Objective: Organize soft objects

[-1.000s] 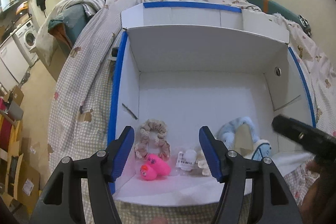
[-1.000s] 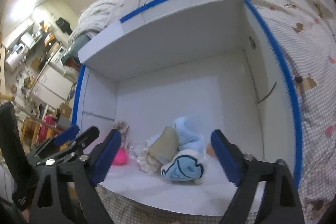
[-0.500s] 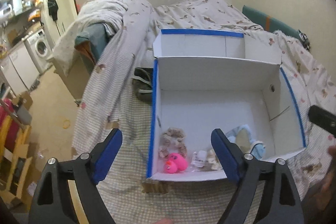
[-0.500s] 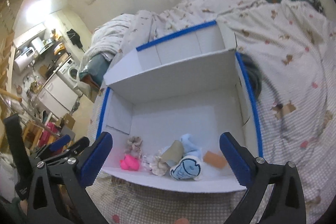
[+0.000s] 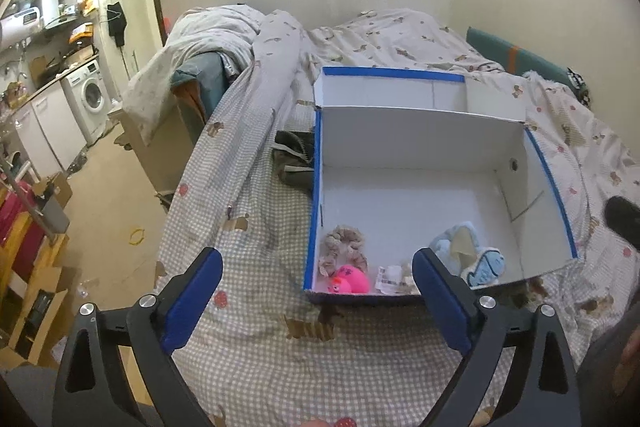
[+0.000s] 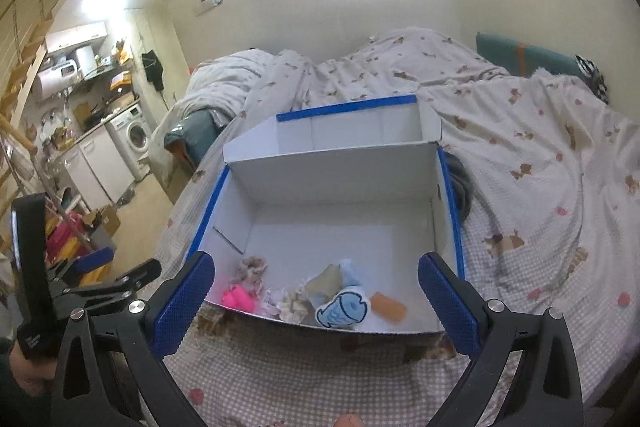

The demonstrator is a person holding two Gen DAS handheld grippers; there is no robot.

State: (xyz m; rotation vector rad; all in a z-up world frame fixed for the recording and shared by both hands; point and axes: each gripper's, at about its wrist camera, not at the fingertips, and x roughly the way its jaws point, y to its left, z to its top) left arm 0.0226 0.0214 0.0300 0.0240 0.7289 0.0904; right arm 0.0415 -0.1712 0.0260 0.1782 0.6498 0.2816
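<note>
- A white cardboard box [image 5: 420, 131] with blue-taped edges is seen lying open on a bed [image 5: 248, 219], its lid [image 5: 392, 89] folded back behind it.
- The soft things are gathered along the near wall of the box: a beige scrunchie [image 5: 343, 247] in the near left corner, a pink toy [image 5: 351, 279] just in front of it, a small tagged packet [image 5: 390, 277] beside that, and a light blue plush [image 5: 466, 251] with a fish-shaped piece [image 6: 342, 309] toward the right.
- In the right wrist view, an orange piece [image 6: 388, 307] is shown just right of the fish shape, and a cream frilly item [image 6: 292, 305] just left of it.
- The rest of the box floor is seen bare.
- The left hand-held gripper [image 5: 318, 301] is held above the checked bedcover in front of the box; its jaws have just been opening and stand wide, with nothing between them.
- The right hand-held gripper [image 6: 316, 305] is likewise held in front of the box with its jaws spread wide and nothing gripped.
- A dark garment [image 5: 292, 163] is seen lying against the left outer wall of the box.
- A washing machine [image 5: 90, 97] and kitchen shelves are visible at the far left of the room.
</note>
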